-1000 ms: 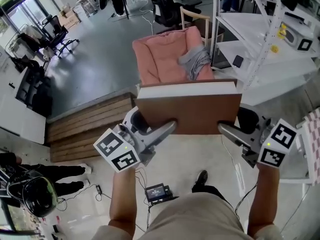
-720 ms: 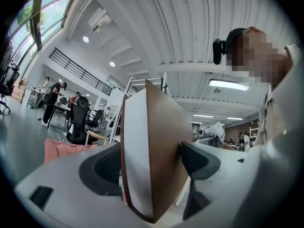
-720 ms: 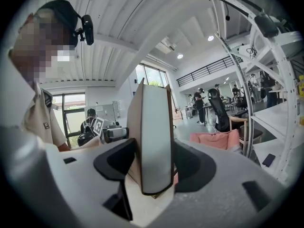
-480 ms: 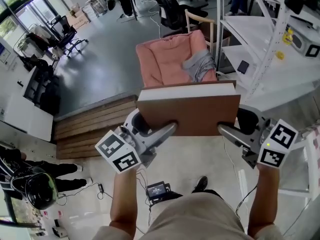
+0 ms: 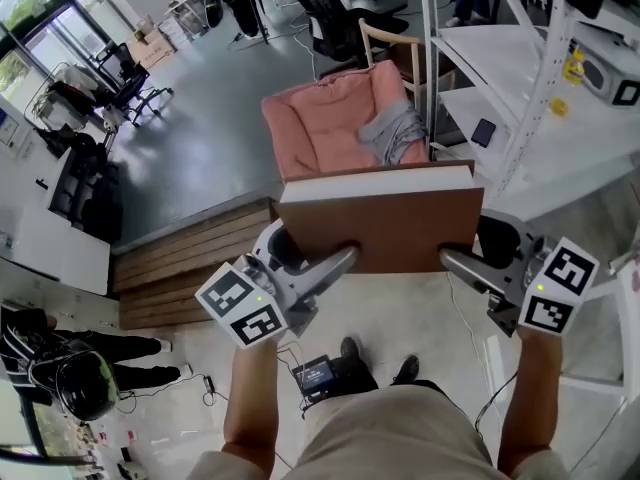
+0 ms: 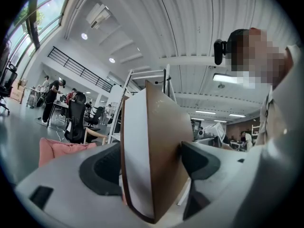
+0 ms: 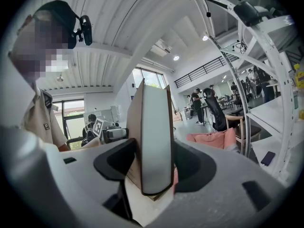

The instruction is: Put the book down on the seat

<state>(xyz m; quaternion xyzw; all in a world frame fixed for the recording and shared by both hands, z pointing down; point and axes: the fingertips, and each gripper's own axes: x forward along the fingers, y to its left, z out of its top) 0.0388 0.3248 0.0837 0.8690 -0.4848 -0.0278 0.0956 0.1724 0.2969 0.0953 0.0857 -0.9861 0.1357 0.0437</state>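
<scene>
A thick brown-covered book (image 5: 385, 225) with white page edges is held flat in mid-air between both grippers. My left gripper (image 5: 335, 258) is shut on its near left corner, and the book (image 6: 152, 151) fills its jaws. My right gripper (image 5: 455, 258) is shut on the near right corner, the book (image 7: 154, 137) standing between its jaws. Ahead and below the book stands the seat (image 5: 325, 123), a wooden chair with a pink cushion and a grey cloth (image 5: 395, 128) lying on its right side. The pink cushion (image 6: 61, 148) shows low at left in the left gripper view.
White metal shelving (image 5: 530, 98) stands close on the right of the seat. A low wooden platform (image 5: 190, 243) lies to the left. Black office chairs (image 5: 330, 18) stand behind the seat. A small black device (image 5: 315, 376) with cables lies on the floor by my feet.
The book and both grippers keep the same hold. The view has shifted slightly, the seat sitting a little nearer and more to the left; my feet have stepped forward.
</scene>
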